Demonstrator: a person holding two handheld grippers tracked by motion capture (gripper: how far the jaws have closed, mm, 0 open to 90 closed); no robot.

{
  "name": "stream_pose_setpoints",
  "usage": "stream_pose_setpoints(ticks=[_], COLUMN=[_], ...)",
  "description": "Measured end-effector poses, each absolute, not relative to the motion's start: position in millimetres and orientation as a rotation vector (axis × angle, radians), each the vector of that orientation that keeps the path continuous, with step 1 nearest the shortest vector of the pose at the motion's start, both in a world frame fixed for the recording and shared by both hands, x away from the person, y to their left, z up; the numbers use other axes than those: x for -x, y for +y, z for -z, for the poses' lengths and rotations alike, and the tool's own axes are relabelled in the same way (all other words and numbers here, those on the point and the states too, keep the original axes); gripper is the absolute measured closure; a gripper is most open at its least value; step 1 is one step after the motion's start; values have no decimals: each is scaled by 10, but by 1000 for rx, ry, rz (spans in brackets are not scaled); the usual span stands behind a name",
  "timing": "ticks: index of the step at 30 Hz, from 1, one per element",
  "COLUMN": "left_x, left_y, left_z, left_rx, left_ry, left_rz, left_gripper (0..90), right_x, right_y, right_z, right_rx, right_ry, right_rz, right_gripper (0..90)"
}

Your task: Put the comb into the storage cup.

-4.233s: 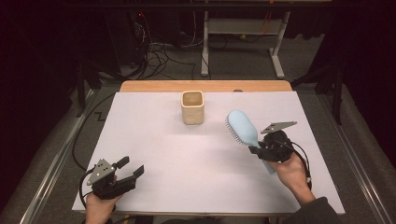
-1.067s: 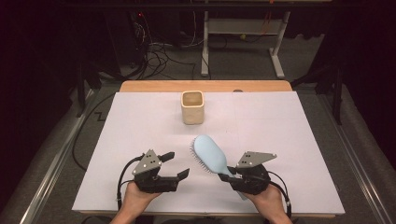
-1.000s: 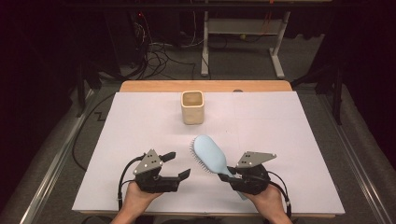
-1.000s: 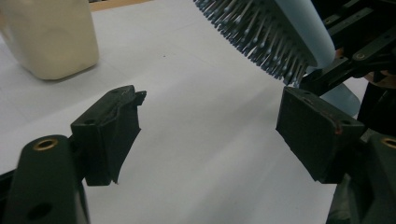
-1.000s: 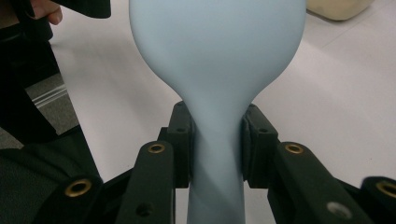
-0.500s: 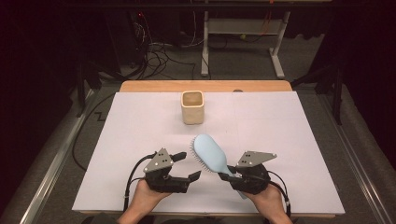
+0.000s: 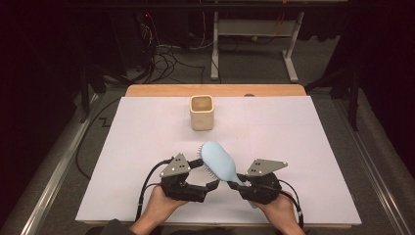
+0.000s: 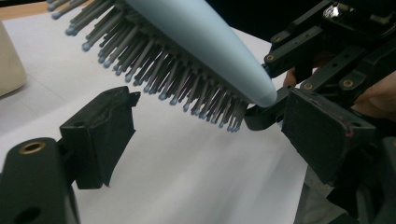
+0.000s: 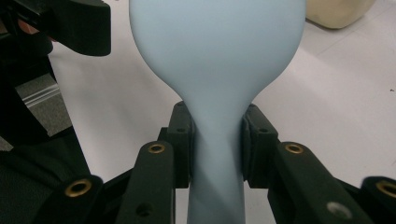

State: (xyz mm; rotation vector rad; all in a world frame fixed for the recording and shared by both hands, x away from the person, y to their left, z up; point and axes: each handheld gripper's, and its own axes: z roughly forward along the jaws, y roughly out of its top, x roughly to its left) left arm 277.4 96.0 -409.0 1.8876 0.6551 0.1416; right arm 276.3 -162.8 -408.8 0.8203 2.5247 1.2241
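A light blue hairbrush [image 7: 218, 161] hangs over the front middle of the white table, head tilted up and away, bristles to the left. My right gripper [image 7: 240, 185] is shut on its handle [image 9: 217, 154], both pads pressed to the neck below the head [image 9: 217, 56]. My left gripper [image 7: 205, 175] is just left of it, open. Its jaws have just been opening and now stand wide [image 8: 210, 140], with the bristles [image 8: 187, 88] above the gap and no pad touching them. The right gripper's black linkage [image 8: 327, 46] sits close behind the brush.
A cream square cup [image 7: 201, 112] stands upright at the back middle of the white table cover [image 7: 147, 127], also seen as the cup [image 9: 336, 11] beyond the brush head. A wooden strip [image 7: 215, 90] edges the far side. Cables and a desk frame lie on the floor beyond.
The right gripper carried the brush from the right side to the front middle, then held still. The left gripper moved right toward the brush head, and its jaws spread wider.
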Motion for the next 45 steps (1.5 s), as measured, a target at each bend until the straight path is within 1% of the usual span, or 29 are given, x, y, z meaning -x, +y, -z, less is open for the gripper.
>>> stream_pose_setpoints(ticks=[11, 31, 37, 41, 45], left_x=[-2817, -2877, -2882, -2876, -2867], left_y=[865, 765, 760, 780, 780], left_z=[4060, 4055, 4052, 4038, 4034], left_rx=[-1866, -1873, -1867, -1877, -1884], left_ry=[679, 733, 753, 771, 775], left_rz=[-96, -84, -80, -86, -84], left_gripper=[165, 175, 217, 280, 297], right_x=[-2726, -2651, -2651, -2655, -2658], right_y=[-1589, -1433, -1400, -1383, -1367], right_z=[4075, 4084, 4096, 4107, 4114], right_rx=[-791, -712, -705, -707, -709], right_ry=[2483, 2472, 2477, 2484, 2487], right_rz=[-1225, -1205, -1194, -1190, -1185], right_gripper=[703, 703, 704, 704, 704])
